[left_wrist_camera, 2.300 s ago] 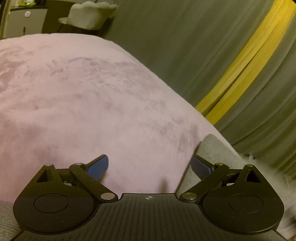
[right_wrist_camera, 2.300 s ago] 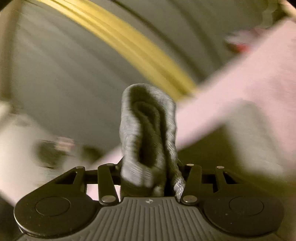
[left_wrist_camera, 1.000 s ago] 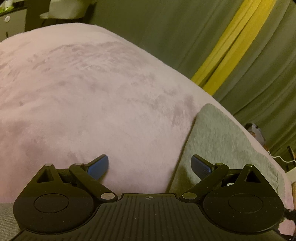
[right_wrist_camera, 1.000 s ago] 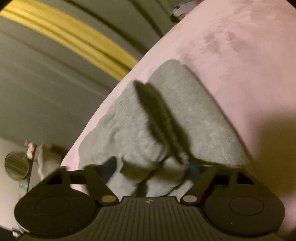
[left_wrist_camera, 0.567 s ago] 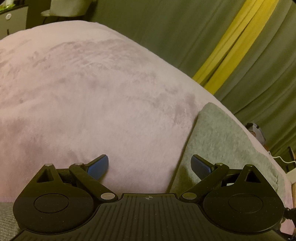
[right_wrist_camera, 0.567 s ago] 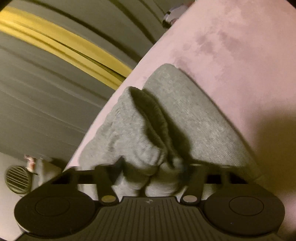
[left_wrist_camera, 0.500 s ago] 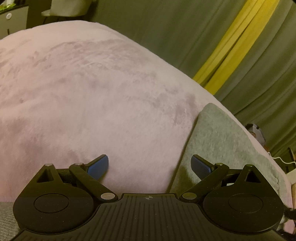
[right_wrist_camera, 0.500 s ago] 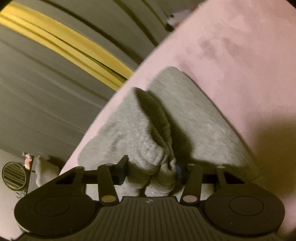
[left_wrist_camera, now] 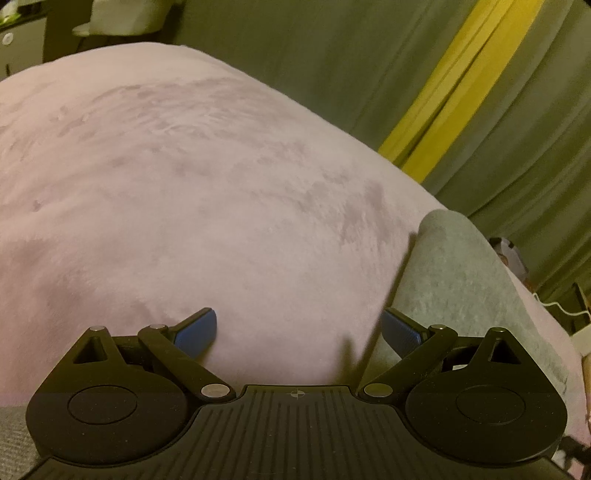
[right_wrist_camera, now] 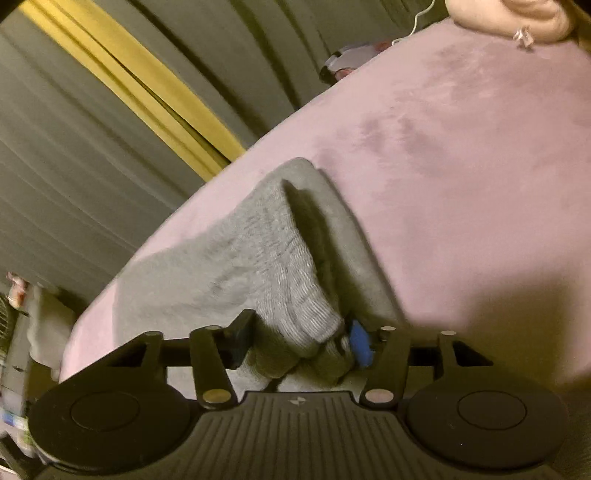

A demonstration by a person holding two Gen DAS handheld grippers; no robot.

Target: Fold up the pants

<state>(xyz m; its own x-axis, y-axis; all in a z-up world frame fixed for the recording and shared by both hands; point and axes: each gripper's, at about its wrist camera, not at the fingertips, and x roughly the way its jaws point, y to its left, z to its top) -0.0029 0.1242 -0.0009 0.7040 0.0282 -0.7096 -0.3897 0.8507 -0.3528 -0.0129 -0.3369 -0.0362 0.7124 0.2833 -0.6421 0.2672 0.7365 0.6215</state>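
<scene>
Grey pants (right_wrist_camera: 207,273) lie folded on a pink plush bed cover (right_wrist_camera: 461,177). Their ribbed cuff or waistband end (right_wrist_camera: 303,317) sits between the fingers of my right gripper (right_wrist_camera: 299,339), whose jaws have parted a little around it. In the left wrist view the pants (left_wrist_camera: 454,280) lie at the right, their edge next to the right fingertip. My left gripper (left_wrist_camera: 299,330) is wide open and empty, low over the pink cover (left_wrist_camera: 184,203).
Grey-green curtains with a yellow stripe (left_wrist_camera: 443,96) hang behind the bed. A pink pillow (right_wrist_camera: 509,18) and a white cable (right_wrist_camera: 417,26) lie at the far end. A small object (right_wrist_camera: 347,59) sits at the bed's edge.
My right gripper has brought the pants end down onto the folded pants and its jaws have opened somewhat. The left gripper has stayed open and nearly still.
</scene>
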